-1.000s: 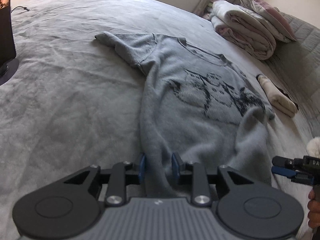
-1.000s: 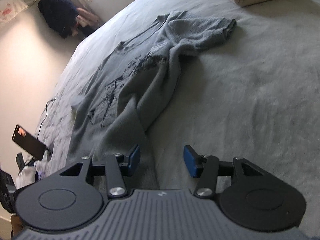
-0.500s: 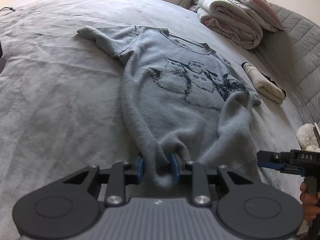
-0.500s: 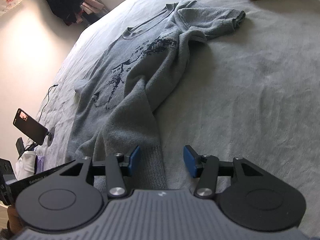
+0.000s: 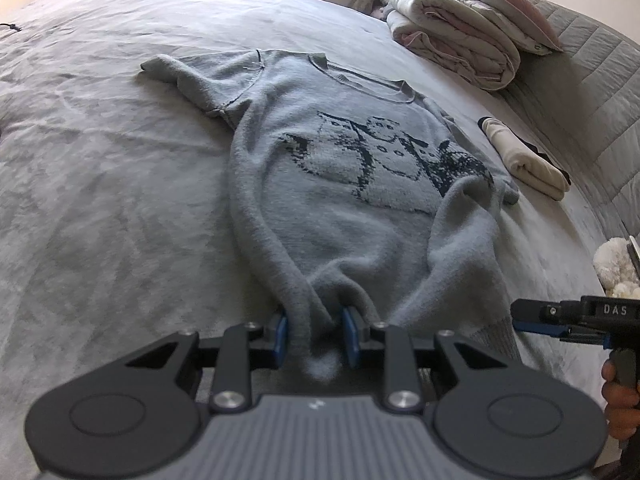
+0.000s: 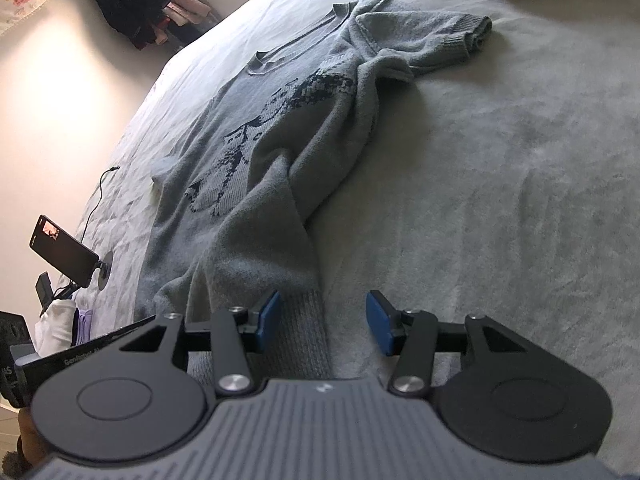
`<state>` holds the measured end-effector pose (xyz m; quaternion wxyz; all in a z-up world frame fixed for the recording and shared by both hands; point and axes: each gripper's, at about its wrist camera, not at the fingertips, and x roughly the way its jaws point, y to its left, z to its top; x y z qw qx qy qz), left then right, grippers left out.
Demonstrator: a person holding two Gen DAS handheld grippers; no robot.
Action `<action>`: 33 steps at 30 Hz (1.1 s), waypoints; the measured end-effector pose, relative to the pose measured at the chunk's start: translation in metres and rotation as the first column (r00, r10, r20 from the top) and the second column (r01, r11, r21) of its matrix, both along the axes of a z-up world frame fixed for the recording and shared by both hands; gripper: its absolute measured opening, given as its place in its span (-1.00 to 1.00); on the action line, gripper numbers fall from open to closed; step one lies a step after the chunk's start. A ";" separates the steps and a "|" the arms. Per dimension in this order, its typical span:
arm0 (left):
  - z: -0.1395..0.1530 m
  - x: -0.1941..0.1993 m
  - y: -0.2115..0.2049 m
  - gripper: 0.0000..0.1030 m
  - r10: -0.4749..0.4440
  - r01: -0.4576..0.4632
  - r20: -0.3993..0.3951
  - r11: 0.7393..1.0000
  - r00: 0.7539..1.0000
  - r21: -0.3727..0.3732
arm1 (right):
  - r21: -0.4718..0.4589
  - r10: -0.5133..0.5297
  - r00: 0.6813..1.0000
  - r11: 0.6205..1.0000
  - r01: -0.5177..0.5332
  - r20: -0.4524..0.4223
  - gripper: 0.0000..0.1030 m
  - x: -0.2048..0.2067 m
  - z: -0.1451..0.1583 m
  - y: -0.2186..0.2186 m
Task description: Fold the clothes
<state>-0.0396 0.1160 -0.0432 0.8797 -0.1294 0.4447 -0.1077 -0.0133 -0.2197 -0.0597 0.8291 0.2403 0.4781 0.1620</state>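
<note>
Folding has barely begun: the grey sweater [image 5: 360, 184] lies face up and unfolded on the bed [image 5: 100, 200], stretching away ahead of both claws. The left claw [image 5: 314, 336] pinches a bunched hem corner; the right claw [image 6: 322, 322] stands half open over the other hem corner, its pads not pressing it.

One grey sweater [image 5: 360, 200], two hand-held grippers, one folded cream garment [image 5: 524, 160], one phone [image 6: 62, 250].
</note>
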 end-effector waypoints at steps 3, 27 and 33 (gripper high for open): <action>0.000 -0.001 -0.002 -0.53 -0.019 0.019 0.001 1.000 1.000 -0.011 | -0.012 0.010 1.000 1.000 -0.010 0.004 0.00 -0.002 0.001 0.002; 0.004 -0.015 -0.010 -0.64 -0.083 0.083 -0.022 0.997 0.996 -0.011 | -0.055 0.062 0.998 0.997 -0.061 0.010 0.00 -0.023 0.004 0.016; 0.006 -0.021 -0.013 -0.77 -0.139 0.141 -0.044 0.990 0.989 0.029 | -0.228 0.183 0.974 0.962 -0.148 0.137 -0.31 -0.031 -0.002 0.048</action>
